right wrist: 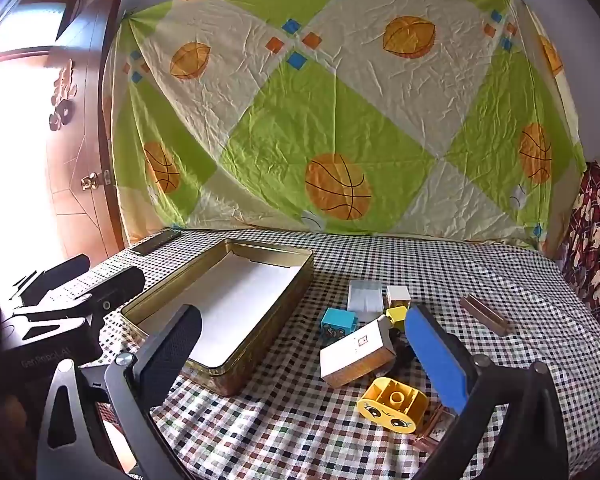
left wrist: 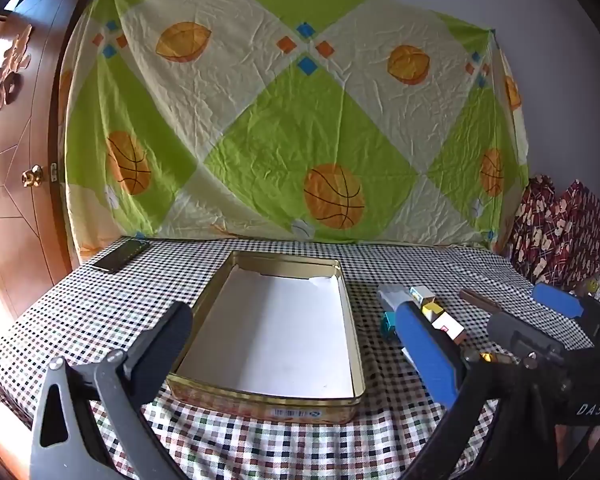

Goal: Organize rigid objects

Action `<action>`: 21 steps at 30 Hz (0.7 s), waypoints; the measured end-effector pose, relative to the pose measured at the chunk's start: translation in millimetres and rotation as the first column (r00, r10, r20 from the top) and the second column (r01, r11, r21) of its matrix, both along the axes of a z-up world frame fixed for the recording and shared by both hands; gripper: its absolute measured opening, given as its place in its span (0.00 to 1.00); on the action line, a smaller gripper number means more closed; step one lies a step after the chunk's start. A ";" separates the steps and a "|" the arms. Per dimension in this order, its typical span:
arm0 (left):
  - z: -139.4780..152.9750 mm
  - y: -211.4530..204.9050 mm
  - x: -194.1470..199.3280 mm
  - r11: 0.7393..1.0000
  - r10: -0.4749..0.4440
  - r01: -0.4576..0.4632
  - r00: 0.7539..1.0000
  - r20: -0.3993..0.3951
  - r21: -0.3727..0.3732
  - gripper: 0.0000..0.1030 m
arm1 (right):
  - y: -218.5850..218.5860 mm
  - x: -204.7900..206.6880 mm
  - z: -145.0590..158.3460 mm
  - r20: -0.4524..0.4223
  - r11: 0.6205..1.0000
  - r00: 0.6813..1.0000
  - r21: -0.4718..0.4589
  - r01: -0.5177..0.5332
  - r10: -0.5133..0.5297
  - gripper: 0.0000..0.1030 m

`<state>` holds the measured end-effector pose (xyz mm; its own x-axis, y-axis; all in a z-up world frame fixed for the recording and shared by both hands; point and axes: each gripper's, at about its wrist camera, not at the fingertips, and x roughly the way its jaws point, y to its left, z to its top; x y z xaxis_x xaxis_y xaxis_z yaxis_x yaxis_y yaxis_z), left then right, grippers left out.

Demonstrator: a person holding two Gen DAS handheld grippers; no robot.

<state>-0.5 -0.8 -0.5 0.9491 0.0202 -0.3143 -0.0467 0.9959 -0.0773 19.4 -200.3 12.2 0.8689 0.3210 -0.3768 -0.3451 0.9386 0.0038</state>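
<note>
While both jaws gape wide and hold nothing, the left hand-held gripper frames the gold tin on the checked surface; the right hand-held gripper hovers over yellow face block, white box, blue block and brown bar.

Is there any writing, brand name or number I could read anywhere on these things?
"DAS": white letters on the black body of the other tongs, lower right of the left view; it may be cut off.
Faint embossed lettering on the black body of the left tongs: too dim to read.
Barcode label on the gold rectangular tin: too small.
Red mark on the white rectangular box: blurred.
</note>
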 end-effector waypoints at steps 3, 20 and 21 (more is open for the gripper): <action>-2.6 -4.3 2.0 1.000 -0.012 0.012 1.000 -0.016 0.004 1.00 | -1.4 1.4 0.7 -0.019 1.000 1.000 0.017 0.003 -0.002 0.99; -6.4 -5.8 6.1 1.000 -0.012 0.013 0.999 -0.036 0.017 1.00 | -4.6 0.8 -0.5 -0.028 1.000 1.000 0.030 0.005 -0.004 0.99; -7.0 -5.7 6.4 1.000 -0.012 0.012 0.999 -0.038 0.018 1.00 | -5.4 1.6 -1.3 -0.029 1.000 1.000 0.031 0.005 -0.004 0.99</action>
<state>5.9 -6.5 -7.5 0.9367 0.0149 -0.3498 -0.0373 0.9976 -0.0575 20.9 -205.7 10.9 0.8590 0.3290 -0.3922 -0.3402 0.9394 0.0430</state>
